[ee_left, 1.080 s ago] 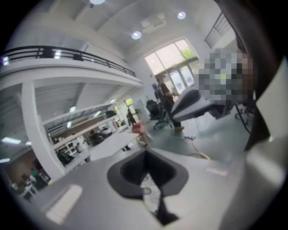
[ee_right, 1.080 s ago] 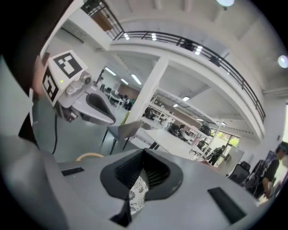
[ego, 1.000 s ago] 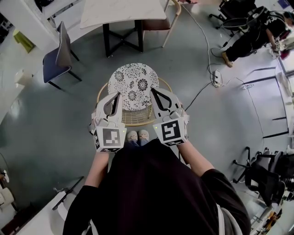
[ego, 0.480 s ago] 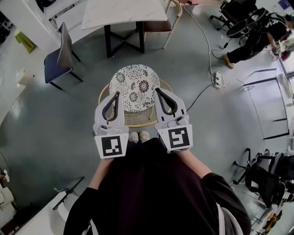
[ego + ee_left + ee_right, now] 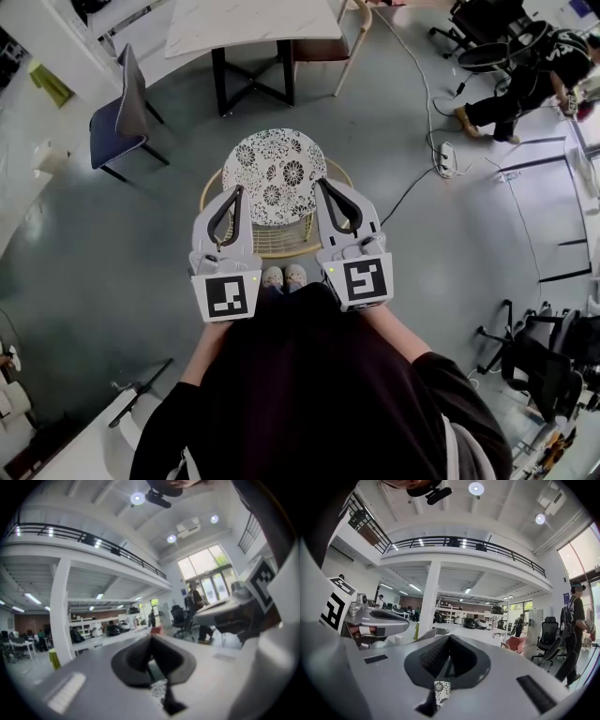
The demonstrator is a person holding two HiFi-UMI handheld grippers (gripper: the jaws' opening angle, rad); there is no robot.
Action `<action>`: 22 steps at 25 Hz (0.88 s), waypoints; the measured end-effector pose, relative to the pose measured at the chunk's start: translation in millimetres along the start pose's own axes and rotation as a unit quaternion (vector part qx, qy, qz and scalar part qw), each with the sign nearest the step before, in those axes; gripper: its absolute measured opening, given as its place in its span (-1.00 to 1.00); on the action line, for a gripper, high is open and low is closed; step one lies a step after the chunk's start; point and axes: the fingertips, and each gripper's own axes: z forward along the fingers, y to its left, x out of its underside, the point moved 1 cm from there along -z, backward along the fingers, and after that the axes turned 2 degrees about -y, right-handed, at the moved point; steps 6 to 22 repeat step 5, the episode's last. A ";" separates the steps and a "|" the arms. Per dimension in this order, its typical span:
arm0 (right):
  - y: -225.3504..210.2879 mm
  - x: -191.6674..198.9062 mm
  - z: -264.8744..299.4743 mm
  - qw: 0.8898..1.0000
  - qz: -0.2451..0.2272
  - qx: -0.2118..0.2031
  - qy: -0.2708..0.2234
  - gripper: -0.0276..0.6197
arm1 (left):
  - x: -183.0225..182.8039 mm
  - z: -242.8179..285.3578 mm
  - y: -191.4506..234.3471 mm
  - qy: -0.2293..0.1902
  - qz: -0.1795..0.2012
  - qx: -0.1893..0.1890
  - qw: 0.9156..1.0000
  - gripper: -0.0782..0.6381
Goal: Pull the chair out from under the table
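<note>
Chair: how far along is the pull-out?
Done: the chair stands on open floor, clear of the table. In hand: nothing. The left gripper and right gripper are shut and empty, held over the chair's near rim. Left: nothing obvious that the views show.
</note>
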 end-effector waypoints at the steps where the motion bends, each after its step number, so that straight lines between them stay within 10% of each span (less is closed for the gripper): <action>1: 0.6 1.0 0.0 1.000 0.000 0.000 0.001 -0.85 | 1.1 -0.1 -0.2 0.000 0.000 0.001 1.000 -0.76; 22: 3.4 3.2 1.2 1.000 0.000 0.000 0.002 -0.85 | 4.5 -0.7 0.3 0.001 -0.005 0.002 1.000 -0.76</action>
